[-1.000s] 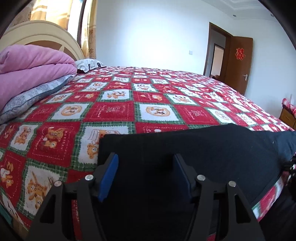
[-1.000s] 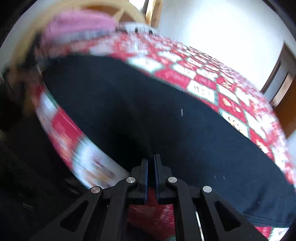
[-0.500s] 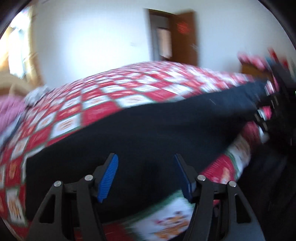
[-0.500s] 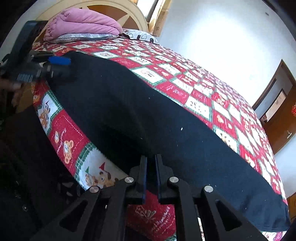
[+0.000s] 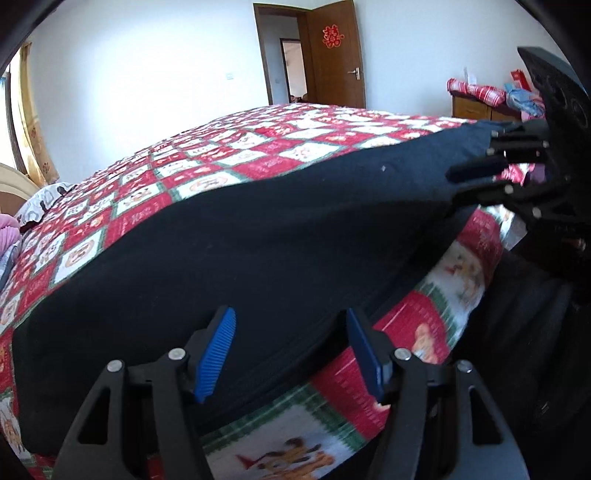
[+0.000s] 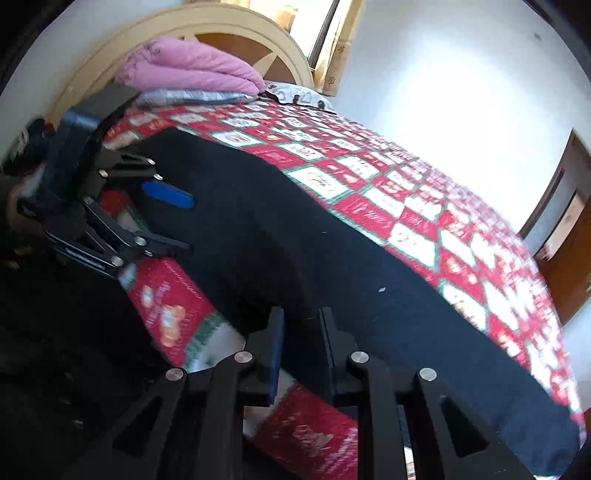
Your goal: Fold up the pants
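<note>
Black pants (image 5: 258,236) lie spread flat along the near edge of the bed, on its red, white and green patchwork quilt (image 5: 280,147), which serves as our landmark. We hold our left gripper (image 5: 288,345) just off the quilt's near edge with its blue-padded jaws wide apart, the pants' hem line running between them but not pinched. Our right gripper (image 6: 301,341) sits farther along the same edge, its jaws slightly parted over the dark cloth; from the left wrist view it reaches the far end of the pants (image 5: 476,184). Beyond the quilt's head end we see a folded pink blanket (image 6: 192,68) against the curved headboard (image 6: 236,26). Past the quilt's foot end stands a brown door (image 5: 336,55).
</note>
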Motion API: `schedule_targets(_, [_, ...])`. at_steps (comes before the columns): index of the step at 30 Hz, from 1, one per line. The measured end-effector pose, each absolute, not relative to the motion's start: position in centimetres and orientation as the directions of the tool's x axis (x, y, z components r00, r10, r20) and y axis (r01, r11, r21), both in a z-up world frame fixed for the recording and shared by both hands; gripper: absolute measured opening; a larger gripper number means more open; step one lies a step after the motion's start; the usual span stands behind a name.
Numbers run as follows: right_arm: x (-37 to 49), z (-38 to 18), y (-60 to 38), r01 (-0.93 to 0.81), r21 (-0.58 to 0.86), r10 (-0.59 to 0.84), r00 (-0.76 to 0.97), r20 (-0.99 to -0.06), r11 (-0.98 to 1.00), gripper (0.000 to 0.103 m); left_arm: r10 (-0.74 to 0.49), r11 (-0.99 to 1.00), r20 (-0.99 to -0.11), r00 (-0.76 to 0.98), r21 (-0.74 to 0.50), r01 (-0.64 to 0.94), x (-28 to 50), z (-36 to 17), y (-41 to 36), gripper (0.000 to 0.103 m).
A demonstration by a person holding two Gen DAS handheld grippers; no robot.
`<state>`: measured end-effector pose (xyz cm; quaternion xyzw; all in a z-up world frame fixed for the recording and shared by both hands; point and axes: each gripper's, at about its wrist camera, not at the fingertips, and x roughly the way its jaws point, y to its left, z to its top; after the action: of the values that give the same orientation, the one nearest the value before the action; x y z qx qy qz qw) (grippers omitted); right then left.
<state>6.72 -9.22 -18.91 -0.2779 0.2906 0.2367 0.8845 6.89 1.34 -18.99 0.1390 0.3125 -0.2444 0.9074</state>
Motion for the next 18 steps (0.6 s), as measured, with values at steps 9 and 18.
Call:
schedule_targets(9, [7.9, -21.6, -7.4, -0.605, -0.437, 0.209, 0.713, -0.67, 0.665, 0.019, -0.41, 0.83, -0.62, 0.668, 0.05, 0.555, 7.1, -19.5, 3.7, 0.065])
schedule_targets(18, [7.9, -22.2, -7.1, -0.602, -0.449, 0.194, 0.714, -0.672, 0.66, 0.003, -0.462, 0.815, -0.606, 0.647, -0.002, 0.58, 7.3, -19.5, 4.7, 0.065])
